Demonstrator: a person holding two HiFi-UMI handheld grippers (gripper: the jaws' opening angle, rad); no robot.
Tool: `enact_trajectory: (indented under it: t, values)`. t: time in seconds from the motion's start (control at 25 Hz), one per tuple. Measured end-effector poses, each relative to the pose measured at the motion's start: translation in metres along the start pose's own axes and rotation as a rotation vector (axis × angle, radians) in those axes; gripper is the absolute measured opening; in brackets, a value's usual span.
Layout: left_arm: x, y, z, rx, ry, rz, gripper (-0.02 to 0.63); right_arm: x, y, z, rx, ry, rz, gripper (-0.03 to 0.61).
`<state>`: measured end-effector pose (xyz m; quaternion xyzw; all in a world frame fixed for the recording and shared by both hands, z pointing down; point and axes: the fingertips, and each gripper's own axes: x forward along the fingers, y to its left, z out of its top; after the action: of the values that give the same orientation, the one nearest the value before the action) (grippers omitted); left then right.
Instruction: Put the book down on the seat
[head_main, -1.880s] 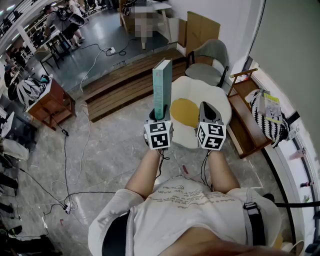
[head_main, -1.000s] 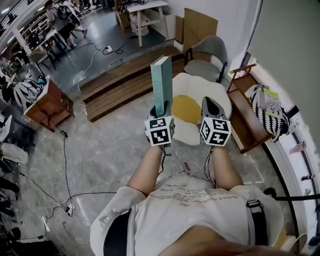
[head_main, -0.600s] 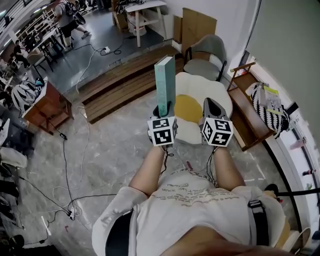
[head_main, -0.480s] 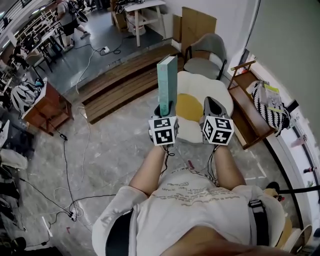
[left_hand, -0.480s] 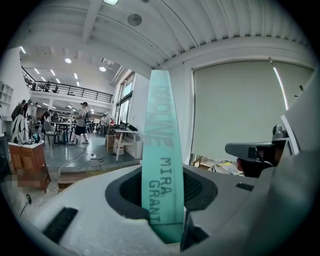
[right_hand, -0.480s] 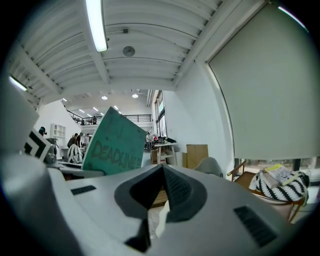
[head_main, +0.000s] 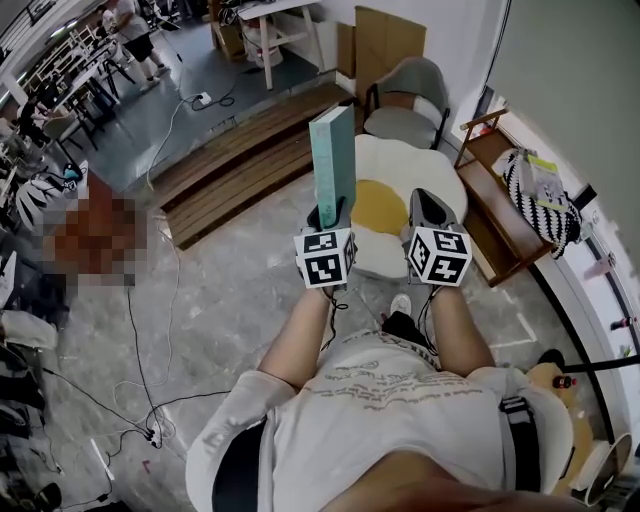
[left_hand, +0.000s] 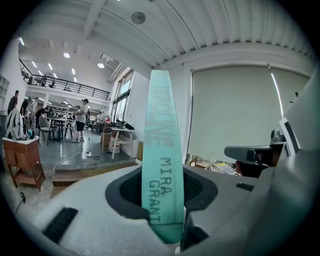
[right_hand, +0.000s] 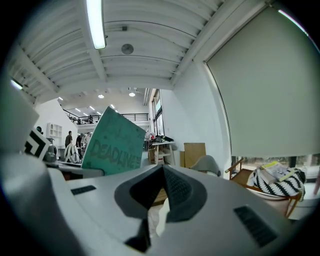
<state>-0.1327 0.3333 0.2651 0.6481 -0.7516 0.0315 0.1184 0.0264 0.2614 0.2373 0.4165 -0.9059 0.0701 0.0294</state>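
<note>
A teal book (head_main: 333, 160) stands upright, and my left gripper (head_main: 328, 215) is shut on its lower end. In the left gripper view the book's spine (left_hand: 162, 160) rises straight up between the two jaws of the left gripper (left_hand: 162, 195). My right gripper (head_main: 428, 205) is level with the left one, shut and empty; its jaws of the right gripper (right_hand: 162, 172) meet at the tips. The book's cover (right_hand: 114, 145) shows at the left in the right gripper view. The seat (head_main: 405, 160), a low white cushion with a yellow centre, lies on the floor just beyond both grippers.
A grey armchair (head_main: 405, 100) stands behind the seat. A wooden rack (head_main: 495, 225) with a striped bag (head_main: 540, 200) is at the right by the wall. Wooden steps (head_main: 240, 165) run at the left. Cables (head_main: 140, 330) trail over the floor.
The seat has come closer beneath the grippers as the person stepped forward. The book has stayed upright in the left gripper. A shoe now shows below the grippers.
</note>
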Motion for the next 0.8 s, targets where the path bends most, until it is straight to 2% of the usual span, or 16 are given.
enact_trajectory:
  t: [0.4, 0.8]
  values:
    - [0.027, 0.002, -0.007, 0.018, 0.025, -0.011, 0.160, 0.024, -0.013, -0.006, 0.029, -0.001, 0.006, 0.028]
    - [0.086, -0.006, -0.004, 0.040, 0.042, -0.033, 0.160, 0.077, -0.043, -0.003, 0.047, -0.004, 0.012, 0.028]
